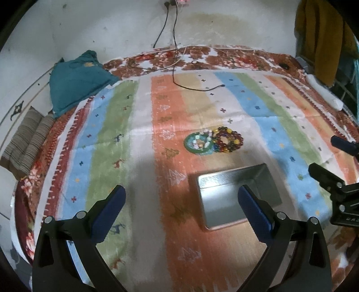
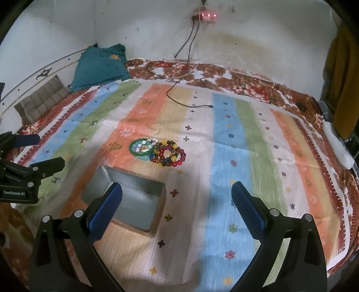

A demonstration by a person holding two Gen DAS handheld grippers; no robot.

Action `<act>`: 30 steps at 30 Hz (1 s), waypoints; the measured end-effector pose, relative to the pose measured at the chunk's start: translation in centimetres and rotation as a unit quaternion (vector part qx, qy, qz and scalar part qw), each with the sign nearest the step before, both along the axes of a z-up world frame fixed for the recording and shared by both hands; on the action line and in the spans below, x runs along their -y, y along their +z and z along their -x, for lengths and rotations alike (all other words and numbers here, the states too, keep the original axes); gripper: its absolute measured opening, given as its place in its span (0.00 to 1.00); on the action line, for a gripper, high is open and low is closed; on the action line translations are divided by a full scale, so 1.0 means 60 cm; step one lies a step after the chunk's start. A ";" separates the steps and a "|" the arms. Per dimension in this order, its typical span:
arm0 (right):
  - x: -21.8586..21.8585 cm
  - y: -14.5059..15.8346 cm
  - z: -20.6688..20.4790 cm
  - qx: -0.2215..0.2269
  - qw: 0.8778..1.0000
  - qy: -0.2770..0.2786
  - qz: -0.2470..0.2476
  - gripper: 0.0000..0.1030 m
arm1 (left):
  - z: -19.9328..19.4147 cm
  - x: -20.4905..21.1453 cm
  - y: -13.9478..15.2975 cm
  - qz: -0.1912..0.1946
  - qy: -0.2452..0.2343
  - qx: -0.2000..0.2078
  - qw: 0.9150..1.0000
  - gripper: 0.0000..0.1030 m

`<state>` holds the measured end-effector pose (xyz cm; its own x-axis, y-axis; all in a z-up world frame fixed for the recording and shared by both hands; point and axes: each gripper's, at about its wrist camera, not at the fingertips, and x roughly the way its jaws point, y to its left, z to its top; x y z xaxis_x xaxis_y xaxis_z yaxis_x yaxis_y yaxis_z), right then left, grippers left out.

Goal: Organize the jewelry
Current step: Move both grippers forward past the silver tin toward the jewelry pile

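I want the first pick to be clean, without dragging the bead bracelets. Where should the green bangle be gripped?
Grip the green bangle at its open left rim, coming from above, one finger inside the ring and one outside. It lies flat, and the beaded bracelets crowd its right side, with pale beads lying inside it.

A home bedroom is shown: a bed (image 2: pixel 224 74) is covered by a floral sheet and a striped cloth (image 2: pixel 224 157), pillows (image 2: pixel 98 65) are set against a stained wall (image 2: pixel 258 33), a power strip (image 2: pixel 207 16) is mounted above, and clothes (image 2: pixel 343 78) are hung alongside.
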<state>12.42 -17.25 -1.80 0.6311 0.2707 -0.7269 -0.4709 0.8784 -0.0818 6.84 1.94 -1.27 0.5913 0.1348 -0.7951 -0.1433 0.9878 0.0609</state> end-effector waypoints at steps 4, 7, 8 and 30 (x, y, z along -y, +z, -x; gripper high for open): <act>-0.007 -0.002 -0.021 -0.009 1.000 -0.001 0.002 0.96 | -0.026 -0.001 -0.005 -0.014 0.003 -0.009 1.000 0.94; -0.013 -0.005 -0.040 -0.015 1.000 -0.004 0.004 0.96 | -0.048 -0.005 -0.009 -0.021 0.009 -0.015 1.000 0.94; -0.015 -0.007 -0.045 -0.017 1.000 -0.005 0.004 0.96 | -0.052 -0.008 -0.010 -0.022 0.010 -0.016 1.000 0.94; -0.048 -0.050 -0.144 -0.063 0.998 -0.016 0.015 0.96 | -0.157 -0.046 -0.052 -0.024 0.040 -0.062 0.997 0.94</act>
